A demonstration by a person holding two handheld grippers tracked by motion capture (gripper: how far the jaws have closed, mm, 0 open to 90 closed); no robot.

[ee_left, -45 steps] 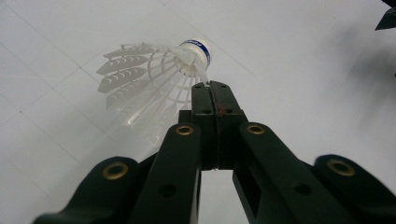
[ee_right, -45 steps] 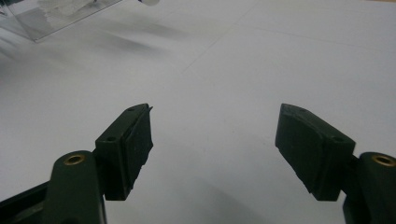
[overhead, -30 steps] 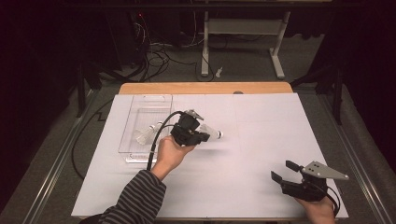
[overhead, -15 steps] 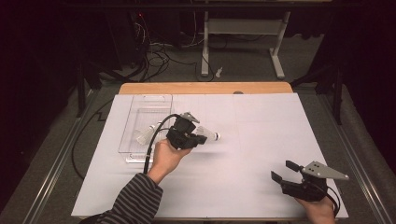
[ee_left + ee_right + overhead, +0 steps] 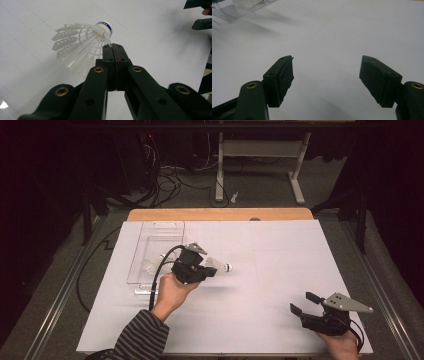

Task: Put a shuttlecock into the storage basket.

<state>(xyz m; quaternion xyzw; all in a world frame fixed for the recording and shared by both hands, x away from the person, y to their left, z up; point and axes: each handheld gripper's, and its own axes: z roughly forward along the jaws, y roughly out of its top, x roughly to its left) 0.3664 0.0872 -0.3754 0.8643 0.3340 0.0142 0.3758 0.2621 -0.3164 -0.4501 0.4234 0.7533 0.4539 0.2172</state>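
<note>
A white shuttlecock [image 5: 82,42] with a blue band round its cork hangs from my left gripper [image 5: 112,46], whose jaws are shut on the edge of its skirt near the cork. In the high view the left gripper [image 5: 209,270] holds the shuttlecock [image 5: 219,266] just above the white sheet, right of the clear tray, cork pointing right. My right gripper [image 5: 302,303] rests low at the near right corner, jaws wide apart. In its own view the right gripper [image 5: 327,67] is open with nothing but white sheet between the pads.
A clear plastic tray [image 5: 156,232] lies at the left rear of the white sheet [image 5: 280,255], with pale feathery things inside that I cannot make out. The wooden table edge [image 5: 220,214] runs along the back. A black cable trails from the left gripper.
The left gripper has drifted slightly left and toward the near side, carrying the shuttlecock with it. The right gripper has stayed put.
</note>
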